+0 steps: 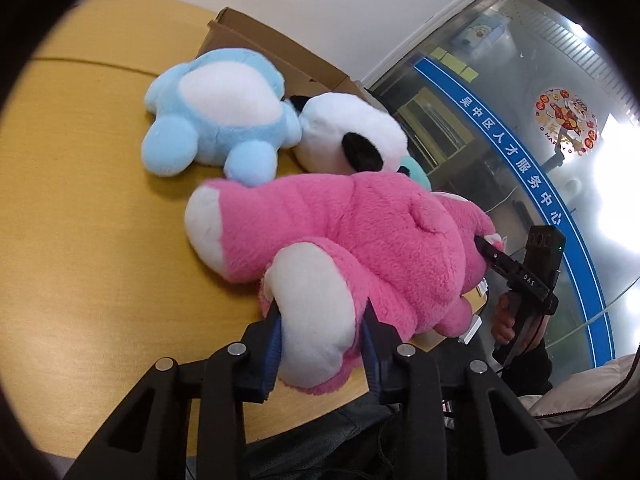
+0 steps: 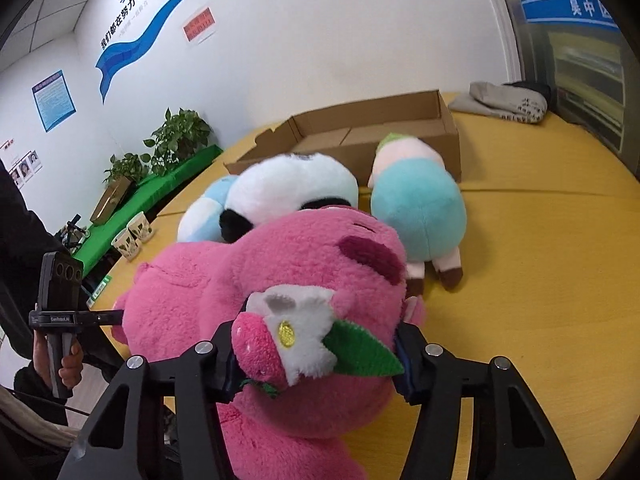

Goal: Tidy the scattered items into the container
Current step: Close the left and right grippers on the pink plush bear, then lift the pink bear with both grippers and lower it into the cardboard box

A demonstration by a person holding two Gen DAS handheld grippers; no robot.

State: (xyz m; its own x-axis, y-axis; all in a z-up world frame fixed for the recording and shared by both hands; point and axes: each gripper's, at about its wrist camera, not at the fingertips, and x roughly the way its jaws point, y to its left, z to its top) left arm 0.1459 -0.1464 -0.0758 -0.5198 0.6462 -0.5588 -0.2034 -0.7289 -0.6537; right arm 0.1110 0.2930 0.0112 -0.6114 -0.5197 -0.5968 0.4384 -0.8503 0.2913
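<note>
My left gripper (image 1: 320, 332) pinches a white-soled foot of the fuzzy pink plush bear (image 1: 360, 232), low in frame; my right gripper (image 2: 316, 344) clamps its head by the felt flower. The bear lies on the yellow table (image 1: 100, 220), and the shallow cardboard box (image 2: 400, 128) sits upper centre.

The left black two-finger gripper (image 1: 320, 344) sits at bottom centre of its view, jaws closed against something soft. The right black two-finger gripper (image 2: 318, 354) does likewise. Each appears in the other's view, held by a bare hand (image 2: 70, 364), at the frame's edge.
</note>
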